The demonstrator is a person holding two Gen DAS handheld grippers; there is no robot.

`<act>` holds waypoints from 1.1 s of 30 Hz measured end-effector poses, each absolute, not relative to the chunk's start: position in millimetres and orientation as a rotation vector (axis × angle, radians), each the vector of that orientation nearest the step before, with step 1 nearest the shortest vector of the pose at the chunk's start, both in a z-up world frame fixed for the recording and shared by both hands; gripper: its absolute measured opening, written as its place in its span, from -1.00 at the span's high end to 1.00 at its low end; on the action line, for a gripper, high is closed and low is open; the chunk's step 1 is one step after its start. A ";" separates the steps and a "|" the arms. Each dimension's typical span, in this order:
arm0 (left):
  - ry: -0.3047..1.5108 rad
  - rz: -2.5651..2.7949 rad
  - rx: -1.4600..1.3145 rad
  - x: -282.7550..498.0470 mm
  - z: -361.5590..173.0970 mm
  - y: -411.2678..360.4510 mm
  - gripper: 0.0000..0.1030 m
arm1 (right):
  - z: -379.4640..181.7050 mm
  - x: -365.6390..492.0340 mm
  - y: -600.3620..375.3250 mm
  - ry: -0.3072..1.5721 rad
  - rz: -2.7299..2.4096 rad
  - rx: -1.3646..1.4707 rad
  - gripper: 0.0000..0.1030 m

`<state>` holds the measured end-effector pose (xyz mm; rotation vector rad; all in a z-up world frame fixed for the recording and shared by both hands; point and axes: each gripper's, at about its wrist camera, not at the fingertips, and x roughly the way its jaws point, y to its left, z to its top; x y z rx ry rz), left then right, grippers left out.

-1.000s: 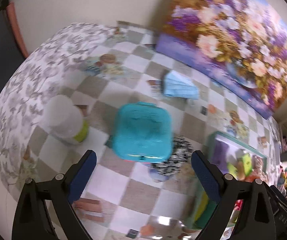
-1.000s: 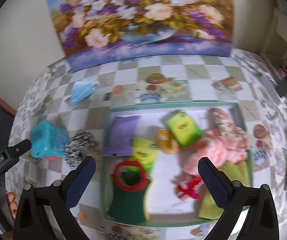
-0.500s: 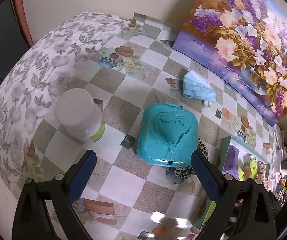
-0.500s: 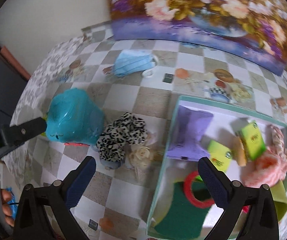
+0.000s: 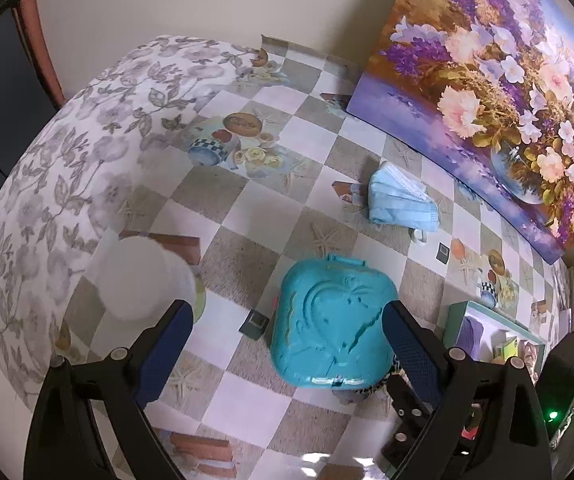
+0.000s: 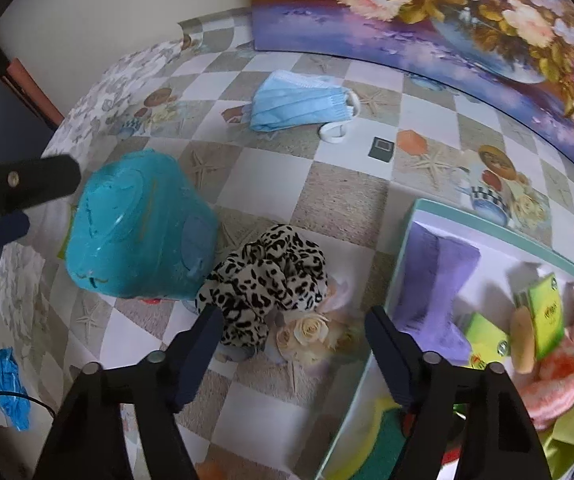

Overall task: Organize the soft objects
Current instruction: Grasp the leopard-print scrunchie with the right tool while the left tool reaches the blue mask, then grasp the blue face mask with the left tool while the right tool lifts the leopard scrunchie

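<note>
A leopard-print scrunchie (image 6: pixel 271 280) lies on the checkered tablecloth between a teal plastic case (image 6: pixel 135 224) and a teal-rimmed tray (image 6: pixel 407 240). My right gripper (image 6: pixel 293 338) is open, low over the table, its left finger at the scrunchie's near edge. My left gripper (image 5: pixel 287 336) is open and empty, hovering over the teal case (image 5: pixel 333 326); only a sliver of the scrunchie (image 5: pixel 371 388) shows under the case there. A stack of blue face masks (image 6: pixel 299 102) lies further back, also seen in the left wrist view (image 5: pixel 401 200). The tray holds a purple cloth (image 6: pixel 433 280), green packets and pink knitwear.
A white jar with a yellow-green band (image 5: pixel 143 280) stands left of the case. A flower painting (image 5: pixel 499 76) leans on the wall behind. A white tape roll (image 6: pixel 333 132) lies by the masks. Blue gloves (image 6: pixel 9 388) lie at the table's left edge.
My right gripper has swung left from the tray and dropped low toward the scrunchie. My left gripper has come closer above the teal case. Both stay open.
</note>
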<state>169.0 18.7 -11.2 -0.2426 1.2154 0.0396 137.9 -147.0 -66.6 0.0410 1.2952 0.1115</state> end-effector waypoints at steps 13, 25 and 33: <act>1.243 -0.054 -0.200 220.7 -15.6 2.3 -0.86 | -86.6 163.2 -146.9 1.290 0.149 0.087 0.04; 1.337 -0.048 -0.100 268.8 -31.6 -7.1 -0.86 | -92.0 177.0 -149.5 1.272 0.163 0.081 0.41; 1.361 -0.119 -0.135 290.0 -42.5 -24.2 -0.86 | -85.5 179.3 -165.1 1.240 0.164 0.108 0.77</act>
